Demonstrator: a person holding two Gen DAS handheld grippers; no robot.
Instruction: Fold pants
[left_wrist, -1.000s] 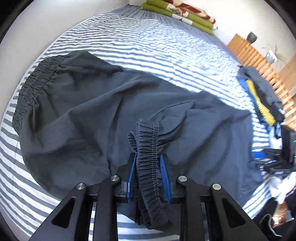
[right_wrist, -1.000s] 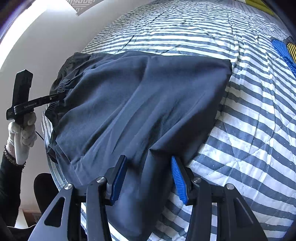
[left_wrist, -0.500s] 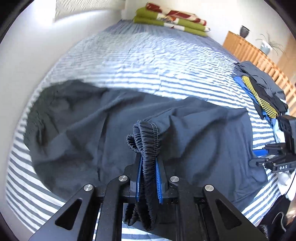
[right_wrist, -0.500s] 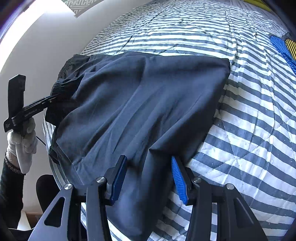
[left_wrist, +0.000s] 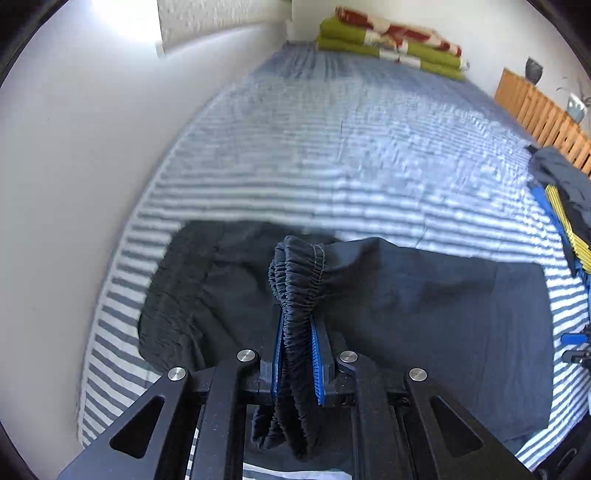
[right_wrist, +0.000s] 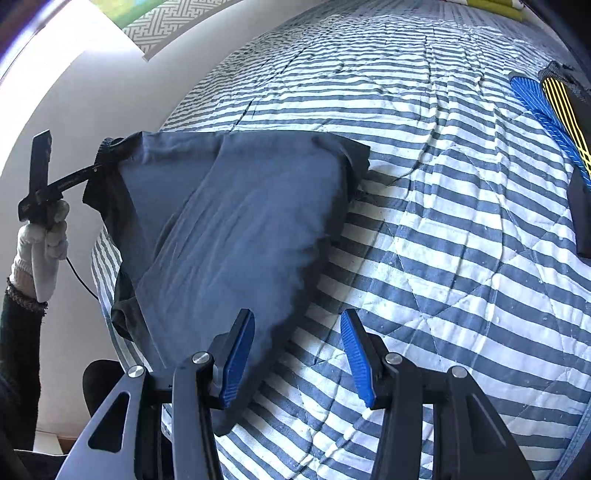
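Far left, right wrist view: white-gloved hand (right_wrist: 38, 243) on the handle of the left gripper (right_wrist: 101, 164), lifted off the bed's left edge. Left gripper (left_wrist: 297, 345) clamped tight on the gathered elastic cuff (left_wrist: 297, 275) of the dark navy fabric pants (right_wrist: 236, 236); blue pads (left_wrist: 317, 360) squeezed close, cloth bunched between them and hanging below.

Centre: pants draped over the blue-and-white striped quilt (right_wrist: 424, 229) at the near left part of the bed, partly raised at the held end, rest lying on the quilt. Long axis judged roughly across the bed, left to right; lifted cuff end toward the wall side, other edge spread toward the bed's middle. Waistband location unclear.

Right: right gripper (right_wrist: 297, 360) wide open, gripping nothing; left pad overlaps the near edge of the pants, right pad over bare quilt.

Risks, judged: single-point hold lets loose fabric twist or sag, giving a crooked fold; cuff could slip if pulled hard; near edge may slide off the bed side; right gripper closing here might pinch quilt along with cloth.
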